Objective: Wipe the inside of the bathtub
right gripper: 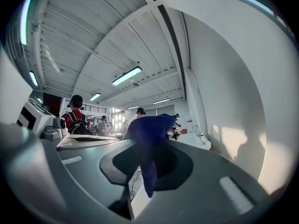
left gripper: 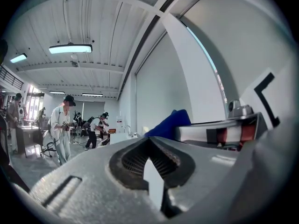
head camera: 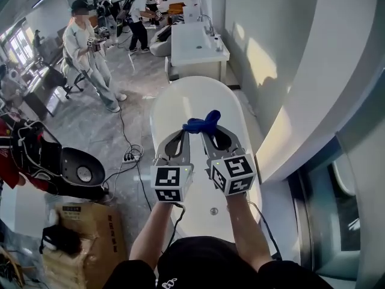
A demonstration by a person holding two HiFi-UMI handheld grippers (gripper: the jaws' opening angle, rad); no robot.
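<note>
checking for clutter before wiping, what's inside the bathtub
Bathtub shows bare white surface and a drain. Its middle is covered by the left gripper, right gripper and blue cloth.

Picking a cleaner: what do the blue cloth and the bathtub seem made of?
Blue cloth: soft matte fabric, apparently; it bunches and droops from the right hand-held gripper. Bathtub: probably acrylic or enamel, glossy; smooth white surface catching light.

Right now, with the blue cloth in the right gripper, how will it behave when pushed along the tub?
Likely floppy: the blue cloth droops in a fold from the jaws of the right gripper. Probably light, as a pinch at one spot carries it. It may bunch rather than slide flat on the smooth bathtub.
</note>
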